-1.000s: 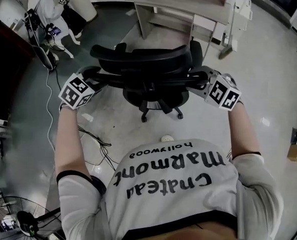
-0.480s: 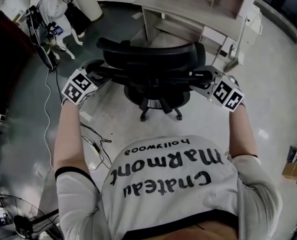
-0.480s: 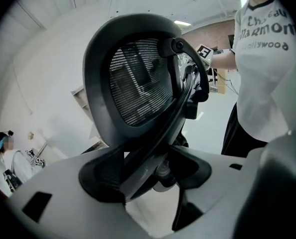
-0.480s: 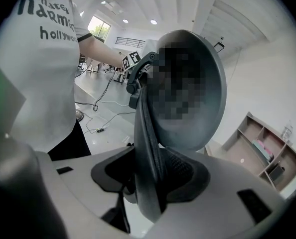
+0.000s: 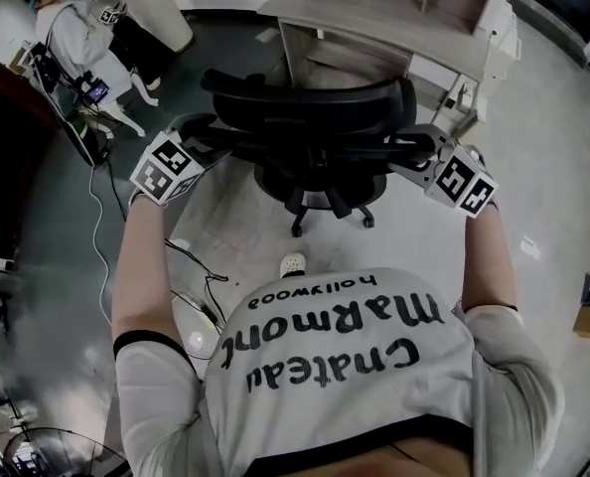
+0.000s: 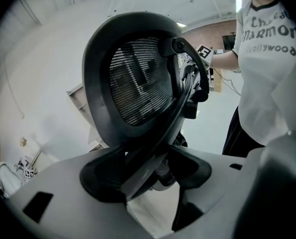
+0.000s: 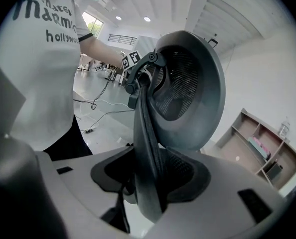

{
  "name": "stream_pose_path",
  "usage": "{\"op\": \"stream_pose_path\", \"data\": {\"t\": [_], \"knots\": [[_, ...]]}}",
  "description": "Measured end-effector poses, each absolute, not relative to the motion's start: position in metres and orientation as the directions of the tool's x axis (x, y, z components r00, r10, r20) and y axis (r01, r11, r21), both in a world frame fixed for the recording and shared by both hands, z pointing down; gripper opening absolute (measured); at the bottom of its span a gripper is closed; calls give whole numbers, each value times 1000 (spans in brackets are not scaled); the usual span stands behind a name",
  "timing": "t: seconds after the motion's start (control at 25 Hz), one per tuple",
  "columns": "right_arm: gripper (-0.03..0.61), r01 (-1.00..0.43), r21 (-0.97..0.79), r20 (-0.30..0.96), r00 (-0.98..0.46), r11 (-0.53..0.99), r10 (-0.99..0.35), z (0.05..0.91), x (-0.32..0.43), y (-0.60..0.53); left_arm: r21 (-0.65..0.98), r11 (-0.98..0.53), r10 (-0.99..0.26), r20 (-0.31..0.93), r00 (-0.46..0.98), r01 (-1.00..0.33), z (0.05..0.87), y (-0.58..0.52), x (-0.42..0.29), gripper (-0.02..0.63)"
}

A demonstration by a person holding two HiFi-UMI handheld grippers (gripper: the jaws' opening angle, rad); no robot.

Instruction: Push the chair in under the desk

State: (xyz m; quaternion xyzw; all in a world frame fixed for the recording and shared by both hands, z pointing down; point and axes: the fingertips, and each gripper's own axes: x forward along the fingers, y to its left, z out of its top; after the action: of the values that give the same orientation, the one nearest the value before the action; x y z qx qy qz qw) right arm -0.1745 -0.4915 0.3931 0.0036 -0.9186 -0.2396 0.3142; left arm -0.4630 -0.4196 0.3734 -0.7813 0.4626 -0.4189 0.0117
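- In the head view, the desk (image 5: 374, 13), pale wood with shelf compartments, stands at 12 o'clock from the chair (image 5: 305, 117).
- Loose cables (image 5: 191, 266) trail over the glossy floor at 7 o'clock, and another person (image 5: 72, 33) is at 10 o'clock, well apart.
- The chair stands just short of the desk's opening, with its backrest toward the wearer.
- The left gripper (image 5: 208, 139), at 9 o'clock on the backrest, is clamped wide on a slanted black frame strut (image 6: 153, 148).
- The right gripper (image 5: 422, 157), at 3 o'clock, grips the backrest rim (image 7: 145, 173); its jaws have just been easing wider.
- The backrest is an oval black plastic frame around fine mesh (image 6: 138, 83), and the base (image 5: 330, 207) is star-shaped.
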Motion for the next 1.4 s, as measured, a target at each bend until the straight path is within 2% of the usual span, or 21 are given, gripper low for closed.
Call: {"op": "stream_pose_path", "data": {"t": [0.28, 0.64, 0.84, 1.04, 1.4], "knots": [[206, 70, 426, 575, -791, 902, -210, 395, -228, -508, -412, -632, -716, 634, 292, -656, 376, -460, -521, 270], [210, -14, 424, 577, -767, 905, -282, 398, -265, -533, -437, -675, -711, 599, 368, -594, 376, -509, -561, 270], [206, -33, 378, 602, -750, 925, -273, 394, -293, -558, -427, -700, -685, 626, 371, -572, 370, -545, -589, 270], [206, -85, 410, 589, -735, 908, -335, 384, -313, -603, -447, -705, -687, 622, 375, -550, 355, -603, -608, 273], [207, -106, 392, 607, -717, 914, -344, 375, -338, -644, -436, -710, -681, 626, 381, -553, 345, -651, -633, 282]]}}
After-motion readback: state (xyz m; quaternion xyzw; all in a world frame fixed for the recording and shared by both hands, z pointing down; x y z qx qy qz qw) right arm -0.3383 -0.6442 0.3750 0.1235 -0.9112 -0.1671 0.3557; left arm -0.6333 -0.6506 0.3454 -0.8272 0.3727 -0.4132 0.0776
